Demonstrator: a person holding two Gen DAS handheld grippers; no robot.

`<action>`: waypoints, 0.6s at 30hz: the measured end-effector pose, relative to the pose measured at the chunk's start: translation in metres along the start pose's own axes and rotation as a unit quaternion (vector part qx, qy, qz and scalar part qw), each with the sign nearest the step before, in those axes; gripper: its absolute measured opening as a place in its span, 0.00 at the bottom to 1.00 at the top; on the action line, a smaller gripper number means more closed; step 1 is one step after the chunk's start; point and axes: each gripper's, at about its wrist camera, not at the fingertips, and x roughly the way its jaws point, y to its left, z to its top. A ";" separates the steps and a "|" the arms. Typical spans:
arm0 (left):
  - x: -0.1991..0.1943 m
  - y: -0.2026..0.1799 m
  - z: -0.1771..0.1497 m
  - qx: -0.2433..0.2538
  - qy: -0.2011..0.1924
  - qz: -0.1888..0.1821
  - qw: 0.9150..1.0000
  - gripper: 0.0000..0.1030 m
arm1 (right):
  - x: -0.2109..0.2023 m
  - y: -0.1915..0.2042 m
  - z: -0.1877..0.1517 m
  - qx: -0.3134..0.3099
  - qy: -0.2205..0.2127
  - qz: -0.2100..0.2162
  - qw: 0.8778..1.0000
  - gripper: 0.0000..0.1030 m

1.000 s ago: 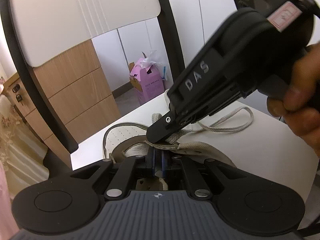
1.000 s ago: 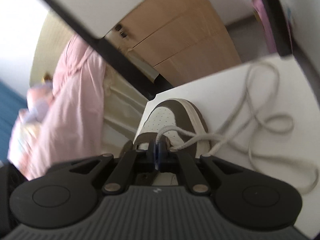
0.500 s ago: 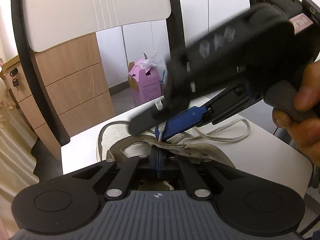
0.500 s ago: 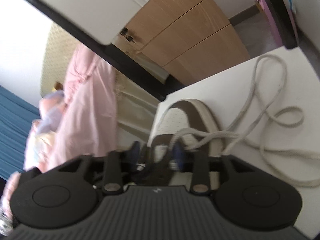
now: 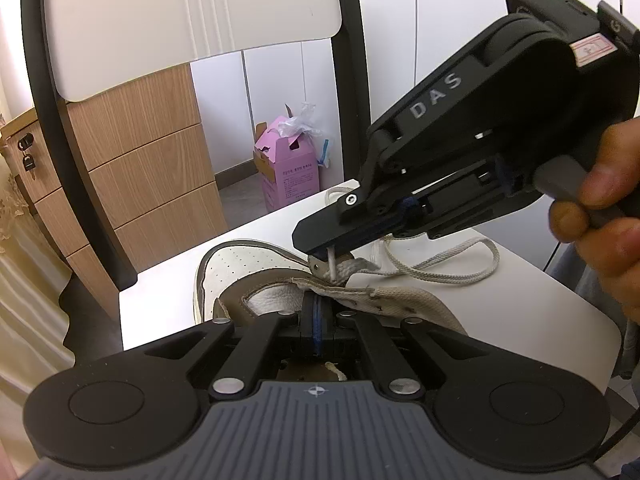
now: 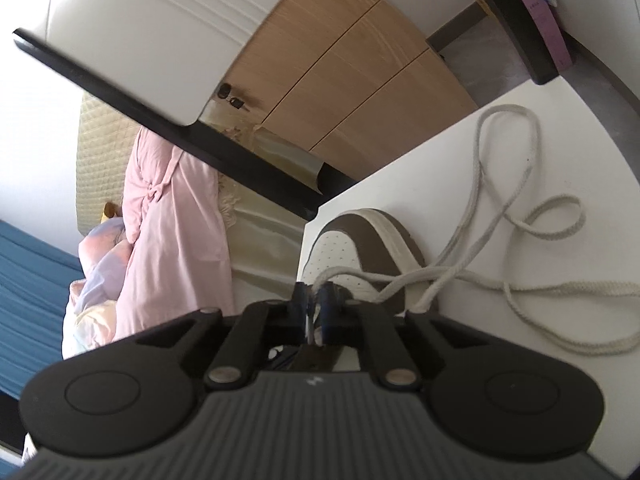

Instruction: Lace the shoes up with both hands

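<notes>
Two grippers at one white-and-brown shoe [image 5: 256, 276] on white table [image 5: 520, 320]. Left gripper [image 5: 316, 316] — jaws clamped on eyelet flap [image 5: 360, 294]. Right gripper [image 5: 326, 254] — jaws just closed again, pinching lace tip [image 5: 333, 266] above flap; loose lace [image 6: 520, 208] coiled rightward.

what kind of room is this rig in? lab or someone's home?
Looks like a home, probably a bedroom. A pink robe hangs beside a blue bed cover, a wooden drawer unit stands behind, and the shoe sits on a small white table.
</notes>
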 end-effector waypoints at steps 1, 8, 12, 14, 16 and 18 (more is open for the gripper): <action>0.000 -0.001 0.000 0.001 0.000 0.001 1.000 0.00 | 0.001 0.000 0.000 0.001 -0.001 -0.001 1.000 0.03; -0.001 -0.003 0.000 0.008 0.000 0.003 1.000 0.00 | 0.010 0.007 -0.003 -0.021 -0.015 -0.006 1.000 0.03; -0.001 -0.003 0.000 0.009 0.001 0.004 1.000 0.00 | 0.012 0.012 -0.006 -0.057 -0.025 -0.034 0.997 0.03; -0.001 -0.003 0.001 0.007 0.001 0.004 1.000 0.00 | 0.013 0.016 -0.008 -0.084 -0.031 -0.049 0.995 0.03; -0.002 -0.003 0.001 0.006 0.002 0.004 1.000 0.00 | 0.013 0.018 -0.009 -0.095 -0.034 -0.057 0.993 0.03; -0.002 -0.002 0.001 0.005 0.002 0.004 1.000 0.00 | 0.015 0.020 -0.011 -0.111 -0.035 -0.063 0.991 0.03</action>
